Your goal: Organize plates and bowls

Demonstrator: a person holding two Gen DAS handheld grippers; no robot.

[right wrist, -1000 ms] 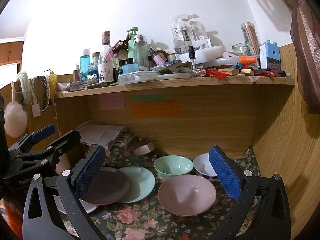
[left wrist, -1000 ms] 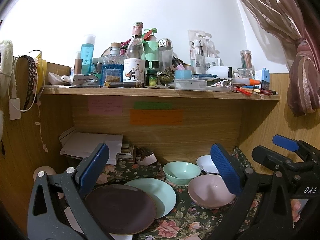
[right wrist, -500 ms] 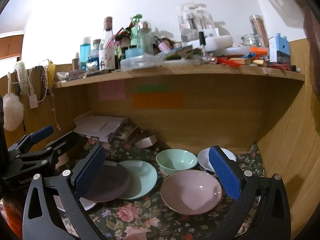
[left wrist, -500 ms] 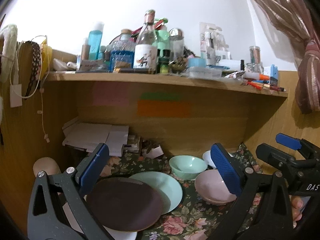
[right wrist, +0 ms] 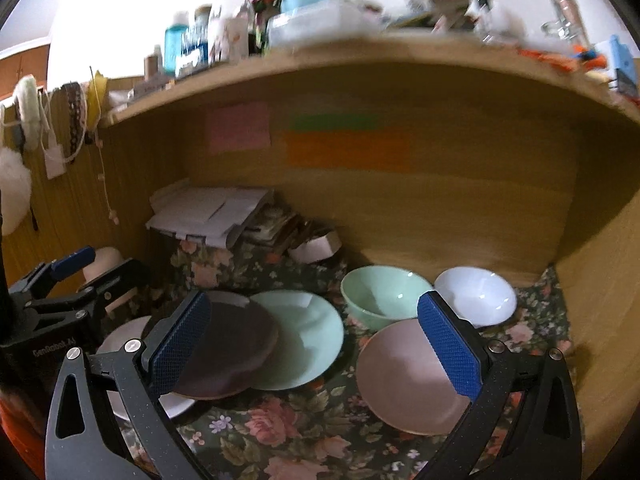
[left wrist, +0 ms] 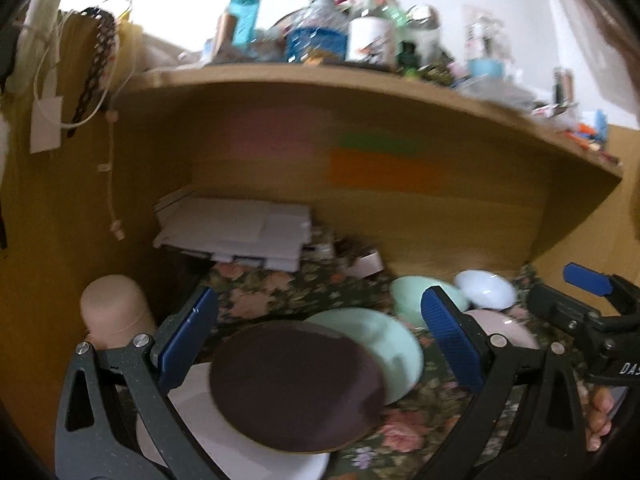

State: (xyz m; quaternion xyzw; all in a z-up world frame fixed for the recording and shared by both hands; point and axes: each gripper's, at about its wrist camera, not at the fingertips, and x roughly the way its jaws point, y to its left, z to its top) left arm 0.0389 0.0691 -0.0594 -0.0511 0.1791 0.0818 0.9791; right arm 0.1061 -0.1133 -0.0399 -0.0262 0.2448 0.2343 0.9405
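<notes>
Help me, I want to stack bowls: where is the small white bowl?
In the right wrist view, the small white bowl sits far right at the back, beside the mint green bowl.

Dark brown plate [right wrist: 232, 356], mint plate [right wrist: 308, 344], pink bowl [right wrist: 408, 384], floral cloth [right wrist: 280, 424].

The left gripper [left wrist: 318, 332] is held low and level, its jaws spread wide with the blue pads [left wrist: 188, 338] well apart and nothing between them. The right gripper [right wrist: 314, 338] sits beside it at much the same height, jaws equally wide and empty. In the left wrist view, a few fingertips [left wrist: 600, 424] of the person's hand show curled around the right gripper's body at the far right edge.
</notes>
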